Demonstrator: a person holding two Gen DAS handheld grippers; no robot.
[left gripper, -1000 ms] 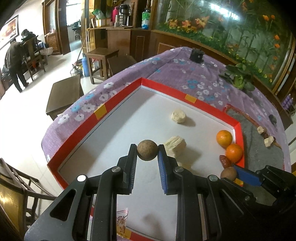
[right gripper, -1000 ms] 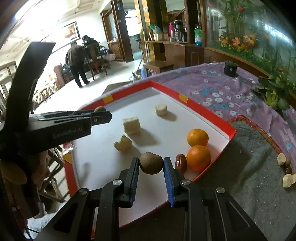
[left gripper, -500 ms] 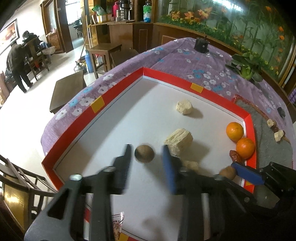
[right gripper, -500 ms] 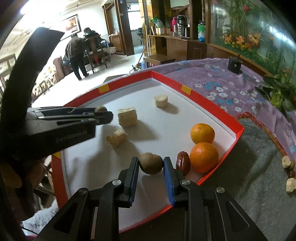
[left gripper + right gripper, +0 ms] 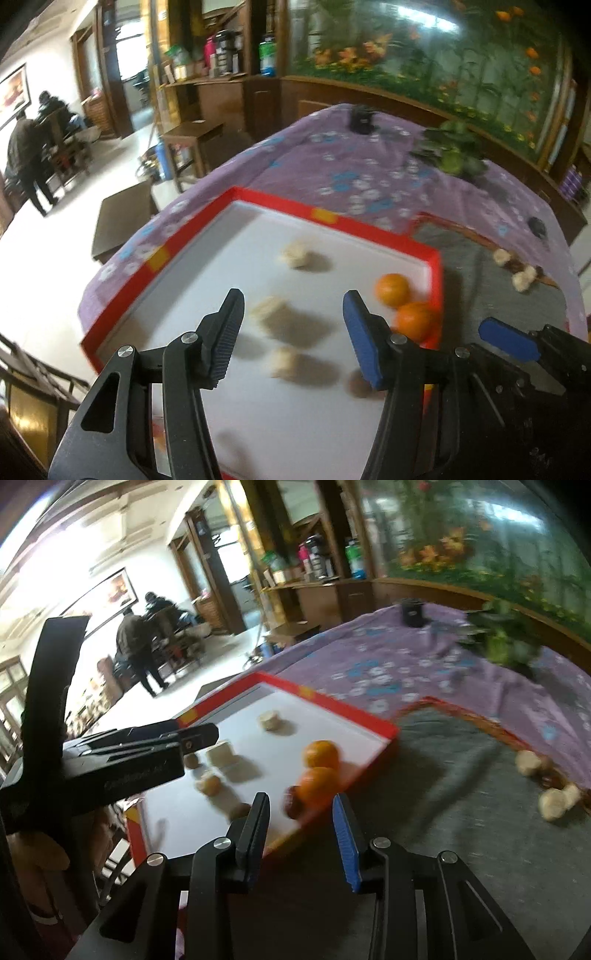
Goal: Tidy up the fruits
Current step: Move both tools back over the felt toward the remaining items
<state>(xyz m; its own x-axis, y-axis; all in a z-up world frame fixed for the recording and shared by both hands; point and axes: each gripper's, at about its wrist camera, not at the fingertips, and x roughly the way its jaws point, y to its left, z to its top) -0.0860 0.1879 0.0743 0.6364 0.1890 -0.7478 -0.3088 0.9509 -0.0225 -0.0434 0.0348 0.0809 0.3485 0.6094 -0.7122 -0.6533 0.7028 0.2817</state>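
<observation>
Motion-blurred pair of wrist views over a red-rimmed white tray (image 5: 436, 258) on a purple floral cloth (image 5: 369, 177). At nine o'clock, left gripper (image 5: 291, 332) empty, jaws spreading wide above pale chunks (image 5: 267, 308). Near centre, brown round fruits: one (image 5: 191, 760) beside the left tool, another (image 5: 240, 809) just left of the right gripper (image 5: 300, 829). At three o'clock, two oranges (image 5: 320, 754) touching, a dark date (image 5: 291, 805) alongside. Right jaws parting, nothing between. Best to steady both hands, then pick loose pieces from the grey mat (image 5: 461, 812) at four o'clock

2 oranges (image 5: 402, 302) lie together in the tray's (image 5: 369, 227) right corner
</observation>
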